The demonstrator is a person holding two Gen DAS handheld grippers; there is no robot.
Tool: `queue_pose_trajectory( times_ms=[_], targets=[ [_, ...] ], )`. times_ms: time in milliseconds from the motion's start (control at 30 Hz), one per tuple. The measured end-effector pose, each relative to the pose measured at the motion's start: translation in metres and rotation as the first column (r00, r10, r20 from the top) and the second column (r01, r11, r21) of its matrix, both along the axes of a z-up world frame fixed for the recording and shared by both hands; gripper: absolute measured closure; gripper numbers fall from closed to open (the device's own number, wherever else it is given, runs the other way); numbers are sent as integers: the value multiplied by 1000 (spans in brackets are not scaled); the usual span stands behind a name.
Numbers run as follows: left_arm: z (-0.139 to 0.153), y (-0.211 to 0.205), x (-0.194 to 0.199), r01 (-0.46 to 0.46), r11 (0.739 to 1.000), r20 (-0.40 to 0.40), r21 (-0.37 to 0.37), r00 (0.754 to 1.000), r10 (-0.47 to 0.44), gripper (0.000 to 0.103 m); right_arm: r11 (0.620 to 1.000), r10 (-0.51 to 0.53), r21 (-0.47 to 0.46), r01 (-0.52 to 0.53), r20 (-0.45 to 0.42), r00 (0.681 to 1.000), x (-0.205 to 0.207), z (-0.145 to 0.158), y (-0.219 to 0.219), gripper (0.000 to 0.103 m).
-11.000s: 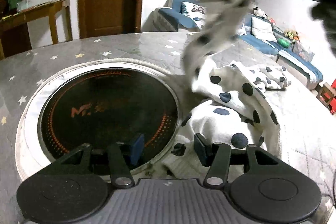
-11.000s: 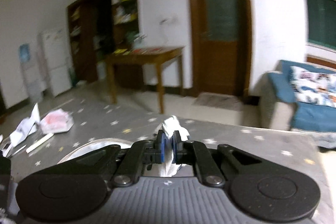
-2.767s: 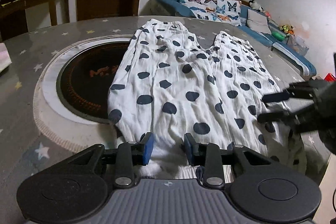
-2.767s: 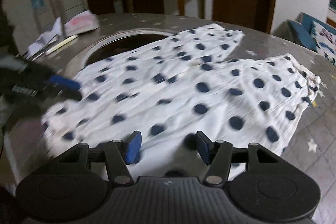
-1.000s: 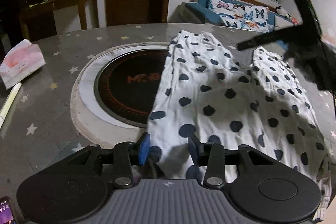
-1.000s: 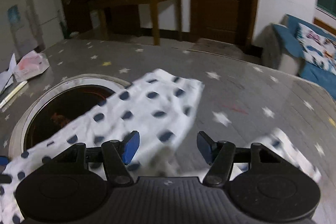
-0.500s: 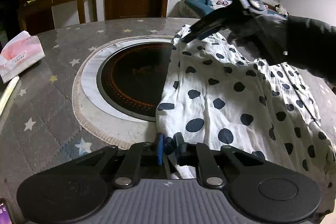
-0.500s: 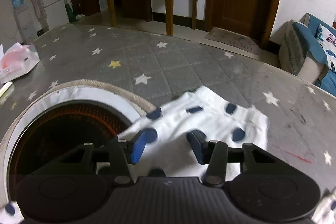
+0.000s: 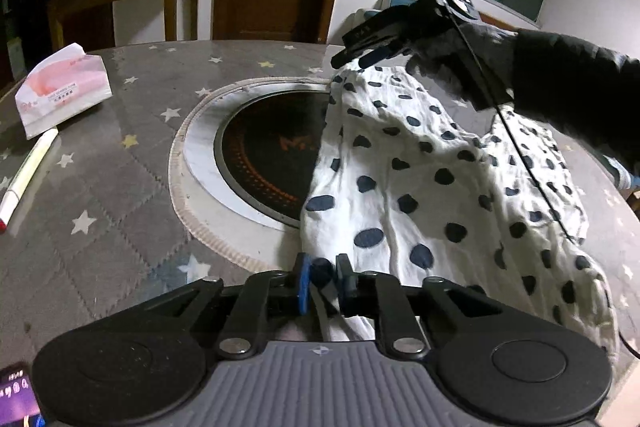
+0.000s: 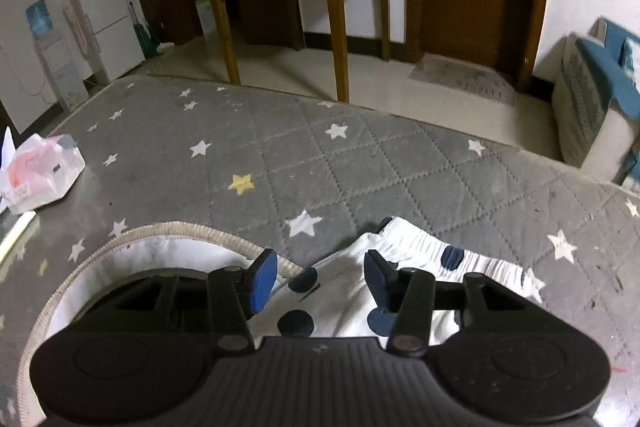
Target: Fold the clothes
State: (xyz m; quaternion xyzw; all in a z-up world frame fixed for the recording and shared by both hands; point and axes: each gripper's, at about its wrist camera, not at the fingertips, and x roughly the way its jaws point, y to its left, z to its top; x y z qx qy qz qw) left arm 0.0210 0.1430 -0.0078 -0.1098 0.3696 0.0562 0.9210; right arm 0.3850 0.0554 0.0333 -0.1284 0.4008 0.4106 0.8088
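The polka-dot trousers (image 9: 432, 163) lie spread on the table (image 9: 112, 195), white cloth with dark spots, one edge draped over the rim of the round black hotplate (image 9: 264, 155) set into the star-printed grey cover; the left gripper (image 9: 322, 277) sits low at the near corner of the garment, its jaws drawn close with a dark-spotted fold of cloth between the blue pads and easing apart at this moment, the pads touching the fold as far as the view tells; the right gripper (image 10: 318, 277), held by a dark-sleeved arm (image 9: 572, 83) across the table, hovers over the far elastic hem of the trousers (image 10: 404, 267), its jaws spread well apart with the cloth below and between them but not pinched; a pink-and-white tissue pack (image 9: 64, 87) and a white marker (image 9: 28, 175) lie on the table left of the hotplate, well apart from the garment.
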Motion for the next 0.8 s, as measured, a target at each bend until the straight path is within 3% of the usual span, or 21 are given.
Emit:
queue_pose_trajectory(
  times_ms=[67, 200, 300, 400, 433, 467, 533, 667, 800],
  targets=[
    [2, -2, -6, 6, 1000, -7, -19, 1000, -6, 62, 1000, -22, -12, 22, -28, 999, 5, 0, 3, 54],
    [6, -8, -16, 12, 999, -5, -37, 1000, -12, 58, 995, -86, -47, 83, -69, 994, 10, -12, 18, 53],
    [6, -8, -20, 14, 998, -11, -58, 1000, -15, 56, 993, -93, -78, 91, -16, 996, 4, -15, 30, 54],
    [3, -8, -21, 17, 998, -23, -67, 1000, -19, 56, 990, -87, -109, 91, 37, 995, -3, -17, 40, 66],
    [1, -9, -21, 21, 997, -25, -72, 999, -23, 56, 990, -81, -113, 87, 52, 995, -5, -18, 42, 81],
    [0, -9, -21, 26, 997, -29, -76, 999, -28, 58, 989, -84, -114, 91, 64, 994, -7, -18, 43, 89],
    [-2, -11, -21, 35, 996, -36, -84, 999, -38, 61, 989, -97, -107, 104, 68, 993, -7, -18, 40, 97],
    [-7, -13, -20, 43, 995, -39, -94, 998, -46, 88, 992, -107, -60, 110, 57, 993, -7, -10, 28, 100],
    [-6, -11, -20, 33, 993, -35, -111, 999, -37, 94, 993, -111, -28, 112, 57, 992, -8, 3, 19, 100]
  ],
)
